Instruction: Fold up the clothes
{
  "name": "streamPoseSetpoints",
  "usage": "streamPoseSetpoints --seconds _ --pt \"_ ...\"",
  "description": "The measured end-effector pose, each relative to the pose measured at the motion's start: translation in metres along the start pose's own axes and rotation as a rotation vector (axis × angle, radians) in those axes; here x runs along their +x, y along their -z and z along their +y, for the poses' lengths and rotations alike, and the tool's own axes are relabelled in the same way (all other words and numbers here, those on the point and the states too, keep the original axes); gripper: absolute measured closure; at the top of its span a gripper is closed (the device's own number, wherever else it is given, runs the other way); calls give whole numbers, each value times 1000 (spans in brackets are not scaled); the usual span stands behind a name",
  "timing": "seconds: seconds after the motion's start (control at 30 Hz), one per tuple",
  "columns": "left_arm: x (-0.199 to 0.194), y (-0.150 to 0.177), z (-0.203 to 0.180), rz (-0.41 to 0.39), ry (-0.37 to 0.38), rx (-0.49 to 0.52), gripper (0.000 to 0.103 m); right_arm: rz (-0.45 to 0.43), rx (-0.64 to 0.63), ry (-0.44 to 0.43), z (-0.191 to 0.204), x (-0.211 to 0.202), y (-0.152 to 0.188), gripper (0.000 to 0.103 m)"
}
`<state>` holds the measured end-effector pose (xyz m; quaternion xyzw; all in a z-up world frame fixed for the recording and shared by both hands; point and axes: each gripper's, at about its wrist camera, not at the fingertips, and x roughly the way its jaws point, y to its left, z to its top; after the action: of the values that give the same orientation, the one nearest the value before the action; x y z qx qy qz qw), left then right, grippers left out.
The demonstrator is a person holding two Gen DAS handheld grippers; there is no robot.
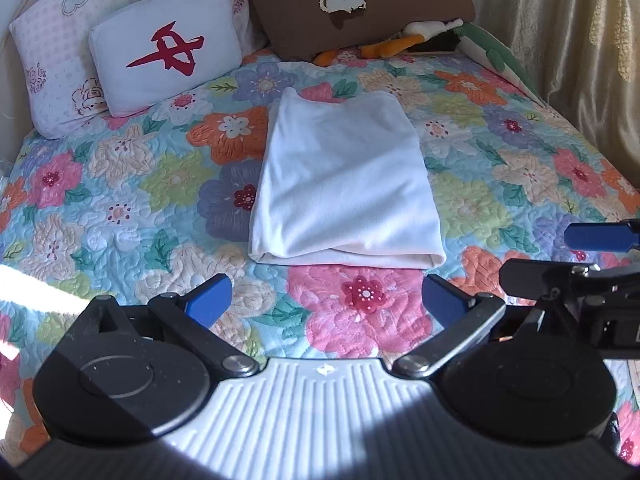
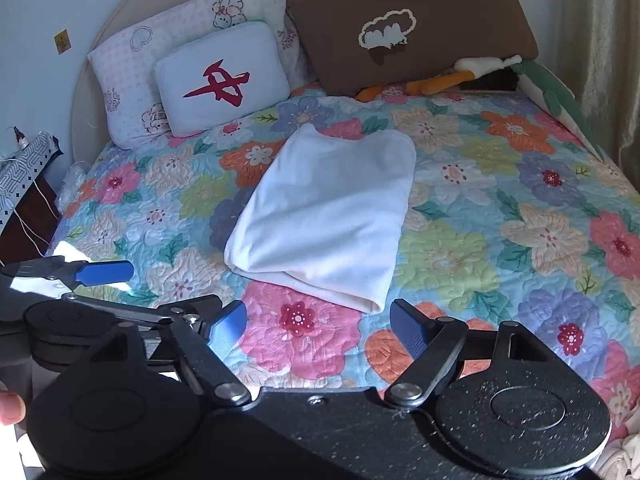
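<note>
Lying folded in a flat rectangle mid-bed on the floral quilt (image 1: 120, 184), the white garment (image 1: 344, 184) looks soft, light and limp, best pinched at its near folded edge; both the left gripper (image 1: 326, 300) and right gripper (image 2: 318, 322) hover with jaws apart and empty, pillows (image 1: 168, 64) well clear.

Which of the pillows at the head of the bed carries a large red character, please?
The small white pillow, leaning against the pink-patterned pillow. The pink one has only outlined drawings, and the brown pillow carries a white cloud shape.
</note>
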<state>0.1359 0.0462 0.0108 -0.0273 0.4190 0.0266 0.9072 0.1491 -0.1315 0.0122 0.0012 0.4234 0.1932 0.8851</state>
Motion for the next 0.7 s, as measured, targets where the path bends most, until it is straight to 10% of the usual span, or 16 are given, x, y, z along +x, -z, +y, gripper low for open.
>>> streamPoseSetpoints --seconds 0.7 --pt "17 6 1 46 10 9 0 -9 -25 67 12 6 6 19"
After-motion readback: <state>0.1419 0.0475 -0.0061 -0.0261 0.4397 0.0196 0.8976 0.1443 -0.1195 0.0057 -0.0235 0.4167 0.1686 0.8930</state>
